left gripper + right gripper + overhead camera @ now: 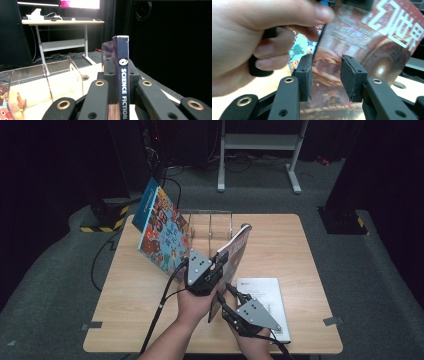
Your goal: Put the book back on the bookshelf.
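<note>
Science-fiction book — navy spine, reddish-brown cover; picture book — multicoloured, blue-edged.

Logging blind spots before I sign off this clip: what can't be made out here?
- Science fiction book: in the left gripper view its covers are hidden edge-on; fingers cover its lower spine.
- Same book's lower edge in the right gripper view: blurred and cut off by the frame bottom.
- White booklet: print too small in the high view; right gripper overlaps it.
- Colourful picture book: title too small.

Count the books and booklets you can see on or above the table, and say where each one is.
3: a colourful picture book leaning at the clear rack's left end, a science fiction magazine gripped upright by the left gripper, and a white booklet lying flat at right.
</note>
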`<action>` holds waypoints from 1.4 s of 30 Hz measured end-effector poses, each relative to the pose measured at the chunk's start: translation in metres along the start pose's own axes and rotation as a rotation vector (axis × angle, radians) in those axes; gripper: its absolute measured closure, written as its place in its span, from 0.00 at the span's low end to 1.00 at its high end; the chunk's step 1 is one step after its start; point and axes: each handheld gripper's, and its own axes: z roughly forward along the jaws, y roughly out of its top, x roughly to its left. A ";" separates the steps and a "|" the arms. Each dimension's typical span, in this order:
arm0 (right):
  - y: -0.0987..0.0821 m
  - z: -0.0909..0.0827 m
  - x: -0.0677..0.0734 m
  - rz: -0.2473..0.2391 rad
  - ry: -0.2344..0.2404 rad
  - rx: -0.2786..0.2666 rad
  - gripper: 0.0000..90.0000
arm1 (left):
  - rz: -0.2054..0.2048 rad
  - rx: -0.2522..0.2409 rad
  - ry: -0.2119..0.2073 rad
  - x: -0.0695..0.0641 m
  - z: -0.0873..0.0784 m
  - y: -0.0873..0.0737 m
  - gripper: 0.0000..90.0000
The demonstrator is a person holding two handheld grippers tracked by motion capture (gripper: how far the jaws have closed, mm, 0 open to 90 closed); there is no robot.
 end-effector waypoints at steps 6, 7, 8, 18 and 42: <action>-0.008 -0.004 -0.015 0.004 -0.033 0.038 0.68 | 0.016 -0.012 0.001 0.009 -0.007 -0.001 0.93; -0.011 -0.005 -0.019 -0.002 -0.041 0.047 0.68 | 0.011 -0.019 -0.001 0.010 -0.007 -0.002 0.93; -0.013 -0.006 -0.021 -0.003 -0.049 0.054 0.68 | 0.015 -0.020 -0.001 0.012 -0.009 -0.002 0.93; -0.041 -0.018 -0.054 -0.005 -0.139 0.148 0.66 | 0.007 -0.060 -0.007 0.036 -0.032 -0.009 0.93; -0.066 -0.035 -0.086 0.048 -0.253 0.198 0.68 | 0.067 -0.068 -0.011 0.060 -0.050 -0.012 0.93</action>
